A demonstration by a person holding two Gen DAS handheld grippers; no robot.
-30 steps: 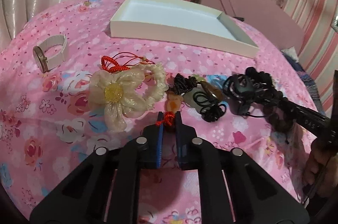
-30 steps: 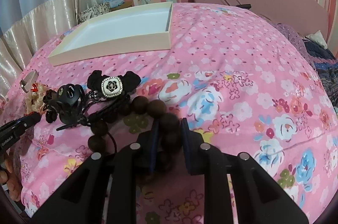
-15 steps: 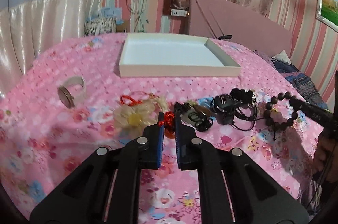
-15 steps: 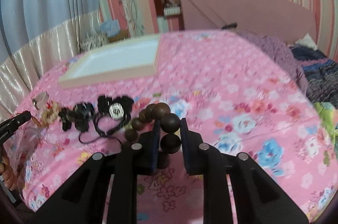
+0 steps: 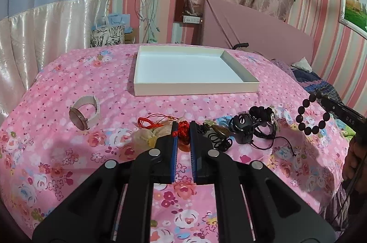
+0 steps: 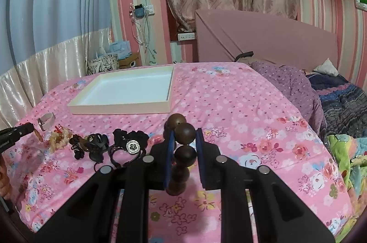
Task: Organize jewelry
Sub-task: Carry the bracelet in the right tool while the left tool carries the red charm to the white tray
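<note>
My left gripper (image 5: 183,126) is shut on a red knotted cord (image 5: 182,131) with an amber pendant, lifted above the pink bedspread. My right gripper (image 6: 184,135) is shut on a dark wooden bead bracelet (image 6: 183,146), which hangs in the air in the left wrist view (image 5: 312,115). A white open box (image 5: 190,69) sits at the back; it also shows in the right wrist view (image 6: 128,91). On the bed lie a pale flower clip (image 5: 146,136), another red cord (image 5: 149,122), a pink watch (image 5: 86,112) and black hair ties (image 5: 252,126).
A pink headboard (image 6: 263,41) stands behind the bed. Purple and dark blankets (image 6: 332,100) lie at the right. A satin curtain (image 5: 45,36) hangs at the left. A black hair tie with a flower brooch (image 6: 132,145) lies near the right gripper.
Both grippers have risen from the bedspread. The left lifted the red cord with its pendant; the right lifted the bead bracelet clear of the bed.
</note>
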